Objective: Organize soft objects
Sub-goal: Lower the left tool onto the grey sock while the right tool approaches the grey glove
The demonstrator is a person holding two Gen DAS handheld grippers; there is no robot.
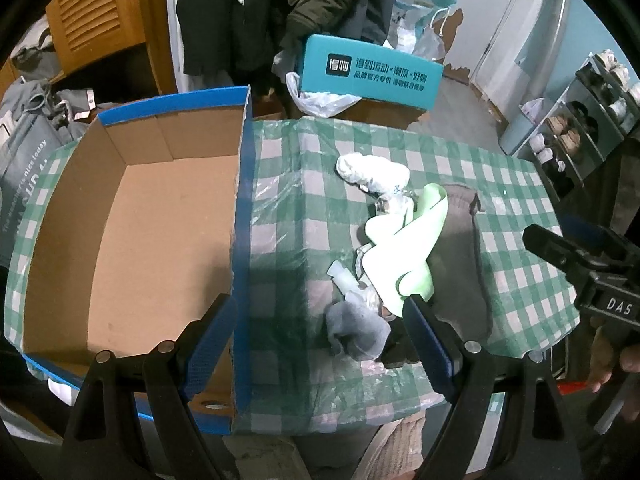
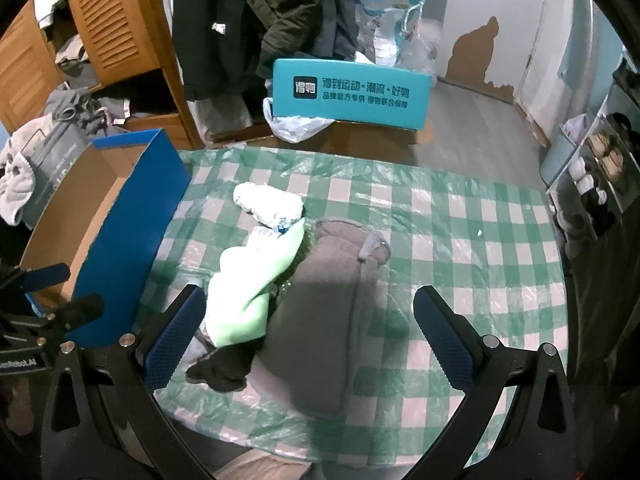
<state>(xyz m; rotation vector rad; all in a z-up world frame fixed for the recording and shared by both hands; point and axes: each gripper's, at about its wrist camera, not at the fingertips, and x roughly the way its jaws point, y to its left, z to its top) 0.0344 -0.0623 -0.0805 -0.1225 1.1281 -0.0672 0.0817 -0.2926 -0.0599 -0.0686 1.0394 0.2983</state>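
A heap of soft objects is being approached on the checked tabletop [image 2: 460, 216], with nothing yet placed in the blue cardboard box [image 1: 132, 240] lying at about nine o'clock of the heap. The left claw [image 1: 320, 344] is being held wide open and empty just above the grey sock [image 1: 356, 330]. The right claw [image 2: 308, 340] is likewise being held wide open and empty over the grey-brown cloth [image 2: 332, 320]. The pale green cloth [image 2: 248, 292] is being draped across that cloth and over a black item [image 2: 224, 372], with a white bundle [image 2: 268, 202] at twelve o'clock. Because the pieces are overlapping, more than one is likely to be dragged up by a single grasp. The thin plastic cover on the tabletop is also at risk of being pinched and pulled along.
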